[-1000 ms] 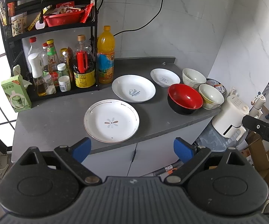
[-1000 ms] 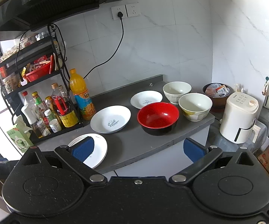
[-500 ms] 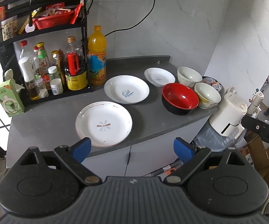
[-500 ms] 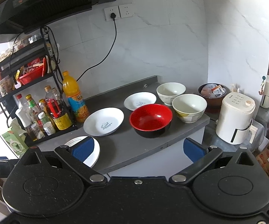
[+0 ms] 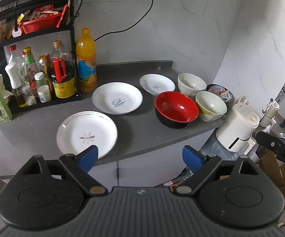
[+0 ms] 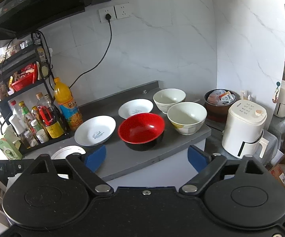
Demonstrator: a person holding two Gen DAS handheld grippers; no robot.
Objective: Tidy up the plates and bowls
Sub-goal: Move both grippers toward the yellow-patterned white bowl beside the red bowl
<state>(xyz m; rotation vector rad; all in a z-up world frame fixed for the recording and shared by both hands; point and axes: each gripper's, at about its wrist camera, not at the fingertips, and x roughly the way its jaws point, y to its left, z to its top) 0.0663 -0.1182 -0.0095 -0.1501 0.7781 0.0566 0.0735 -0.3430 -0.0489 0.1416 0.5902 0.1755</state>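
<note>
Hovering short of the desk with left tool and right tool both wide and empty, nothing stacked yet, probably needing a first reach to the nearest plate.

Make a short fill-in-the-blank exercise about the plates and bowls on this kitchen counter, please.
1. The counter holds ___ plates.
2. The bowl beside the two pale bowls is ___ inside.
3. The orange juice bottle stands ___ on the counter.
4. Both the left hand-held gripper and the right hand-held gripper are ___ and hold nothing.

Missing words: three; red; upright; open
</note>
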